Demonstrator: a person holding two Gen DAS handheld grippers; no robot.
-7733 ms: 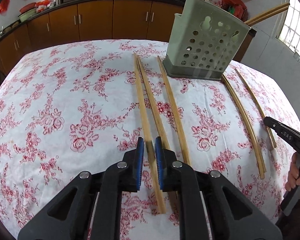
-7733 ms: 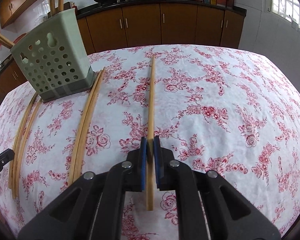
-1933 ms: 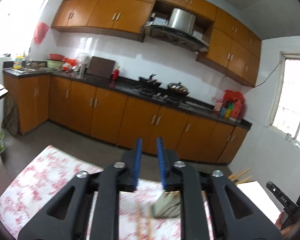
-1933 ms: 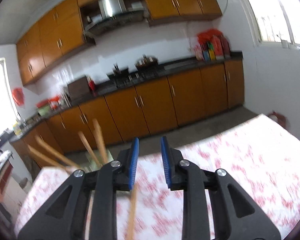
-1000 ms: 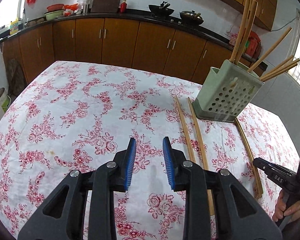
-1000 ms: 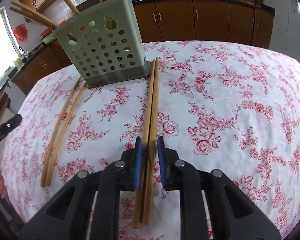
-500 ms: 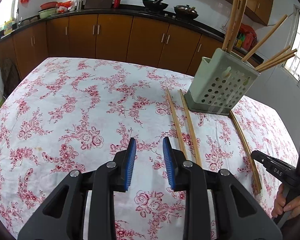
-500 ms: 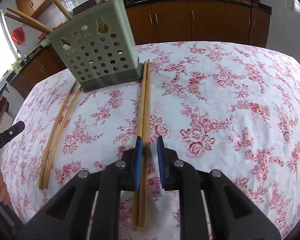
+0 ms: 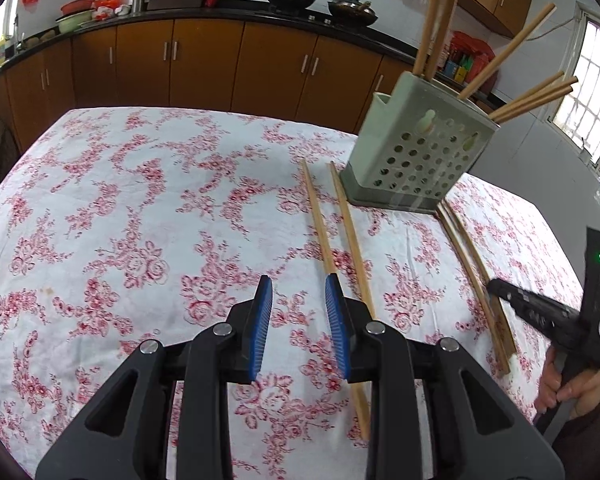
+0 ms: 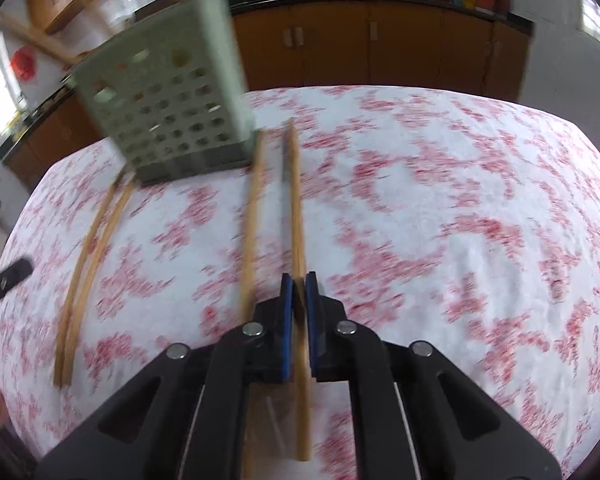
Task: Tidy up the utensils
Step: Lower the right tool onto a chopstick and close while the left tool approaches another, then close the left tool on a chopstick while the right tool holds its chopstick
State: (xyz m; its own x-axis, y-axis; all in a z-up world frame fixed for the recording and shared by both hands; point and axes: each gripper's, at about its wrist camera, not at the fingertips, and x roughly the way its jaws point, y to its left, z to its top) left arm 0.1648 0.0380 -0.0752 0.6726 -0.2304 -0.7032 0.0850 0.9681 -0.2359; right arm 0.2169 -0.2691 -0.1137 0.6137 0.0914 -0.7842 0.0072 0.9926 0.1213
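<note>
The right gripper (image 10: pixel 299 280) pinched one chopstick (image 10: pixel 296 200) lying on the flowery tablecloth (image 10: pixel 460 220). The left gripper (image 9: pixel 299 288) was a little open and held nothing. Farther back stood the green holder (image 9: pixel 416 160) with more chopsticks inside.

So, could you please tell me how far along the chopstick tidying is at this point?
Partly done. Several chopsticks already stand in the green holder. In hand: the right gripper is shut on one chopstick of the pair beside the holder. Left: its partner and two more chopsticks on the tablecloth near the left gripper, which is open and empty.
</note>
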